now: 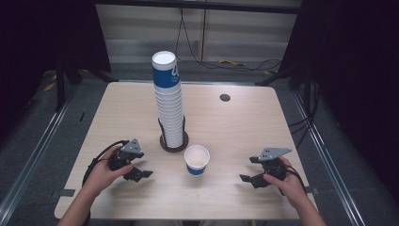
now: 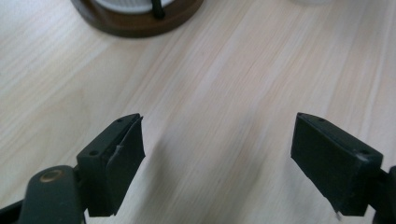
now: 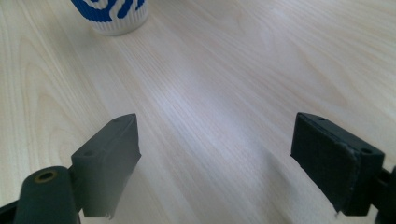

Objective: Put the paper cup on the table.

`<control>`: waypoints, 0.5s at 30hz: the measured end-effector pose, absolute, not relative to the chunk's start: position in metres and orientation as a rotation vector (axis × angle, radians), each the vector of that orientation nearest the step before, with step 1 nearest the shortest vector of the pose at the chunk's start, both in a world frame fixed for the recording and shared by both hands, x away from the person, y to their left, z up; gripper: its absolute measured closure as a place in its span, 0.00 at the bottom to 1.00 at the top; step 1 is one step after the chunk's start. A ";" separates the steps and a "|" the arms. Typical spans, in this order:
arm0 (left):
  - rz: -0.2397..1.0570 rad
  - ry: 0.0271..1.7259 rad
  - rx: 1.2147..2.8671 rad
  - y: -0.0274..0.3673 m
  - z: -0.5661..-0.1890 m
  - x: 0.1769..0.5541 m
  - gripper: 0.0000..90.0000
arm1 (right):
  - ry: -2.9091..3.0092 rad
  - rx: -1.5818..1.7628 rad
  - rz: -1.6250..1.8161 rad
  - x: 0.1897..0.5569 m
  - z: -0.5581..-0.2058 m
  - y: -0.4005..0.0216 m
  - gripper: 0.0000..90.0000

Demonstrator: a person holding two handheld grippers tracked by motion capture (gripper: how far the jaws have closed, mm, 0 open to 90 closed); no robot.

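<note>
A tall stack of white paper cups (image 1: 169,103) with a blue top cup stands in a round dark wooden base (image 1: 173,143) at the table's middle. A single blue-and-white cup (image 1: 196,159) stands upright just to the right of the base, and its bottom edge (image 3: 114,16) lies ahead of the right gripper. My left gripper (image 1: 141,170) is held low over the table to the left of the base, open and empty; the base's rim (image 2: 140,21) lies ahead of its jaws. My right gripper (image 1: 249,172) hovers to the right of the single cup, open, nothing between its jaws.
The light wooden table (image 1: 235,127) has a small round dark grommet (image 1: 225,97) at the back right. Cables lie on the floor behind the table. Metal rails run along both sides of the table.
</note>
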State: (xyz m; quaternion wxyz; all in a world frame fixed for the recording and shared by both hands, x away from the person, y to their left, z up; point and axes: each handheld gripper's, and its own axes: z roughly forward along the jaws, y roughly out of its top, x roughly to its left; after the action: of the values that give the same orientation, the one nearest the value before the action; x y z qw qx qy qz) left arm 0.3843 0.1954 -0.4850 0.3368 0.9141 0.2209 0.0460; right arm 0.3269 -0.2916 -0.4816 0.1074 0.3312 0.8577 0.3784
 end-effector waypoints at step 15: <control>0.164 0.553 2.408 0.199 -0.500 0.384 0.18 | 2.487 0.987 1.007 0.324 -0.498 -0.304 0.16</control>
State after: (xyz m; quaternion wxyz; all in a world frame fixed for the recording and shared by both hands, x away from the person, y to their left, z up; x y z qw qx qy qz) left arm 0.3840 0.1995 -0.4997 0.3265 0.9192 0.2109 0.0625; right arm 0.3238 -0.3039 -0.4977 0.1409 0.3418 0.8612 0.3488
